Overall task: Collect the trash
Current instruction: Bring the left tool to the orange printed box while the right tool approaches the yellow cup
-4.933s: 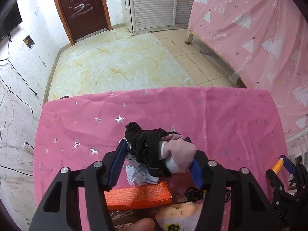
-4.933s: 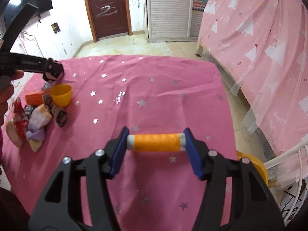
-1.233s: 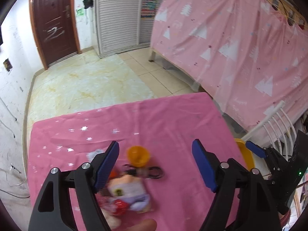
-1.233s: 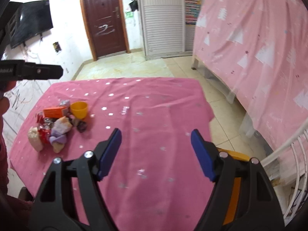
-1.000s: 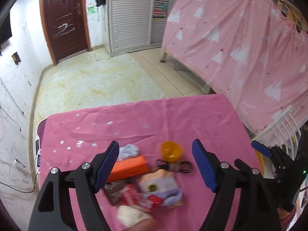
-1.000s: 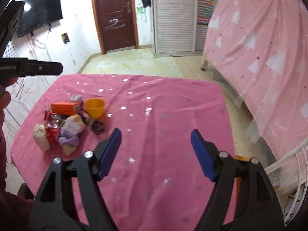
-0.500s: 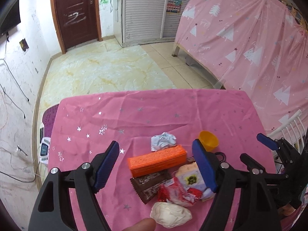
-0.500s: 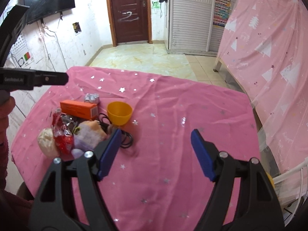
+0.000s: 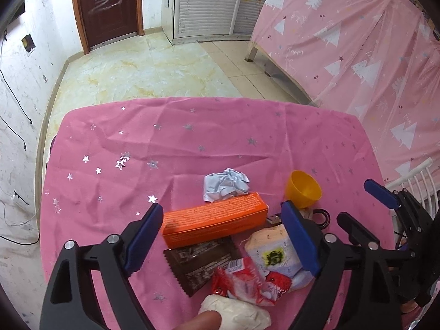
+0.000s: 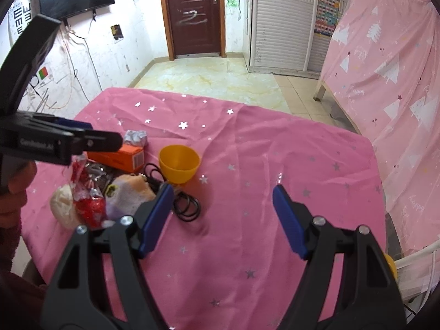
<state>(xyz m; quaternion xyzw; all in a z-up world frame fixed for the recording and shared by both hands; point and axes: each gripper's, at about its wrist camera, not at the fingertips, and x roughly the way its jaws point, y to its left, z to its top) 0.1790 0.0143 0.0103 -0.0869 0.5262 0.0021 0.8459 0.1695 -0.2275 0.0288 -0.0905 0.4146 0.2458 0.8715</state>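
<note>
My left gripper [image 9: 221,235] has just been opening, nothing pinched, over the orange box [image 9: 214,221]. Its right finger [image 9: 299,240] hides part of the soft toy [image 9: 271,253]. My right gripper [image 10: 221,220] stands spread, empty.

My left wrist camera: looks steeply down, close above the heap of wrappers around the orange cardboard box [image 9: 214,221]. My right wrist camera: faces the pink star-printed tablecloth [image 10: 275,165] from farther back, heap at left. Shared: box, yellow plastic cup [image 10: 179,163], brown door [image 9: 107,2].
</note>
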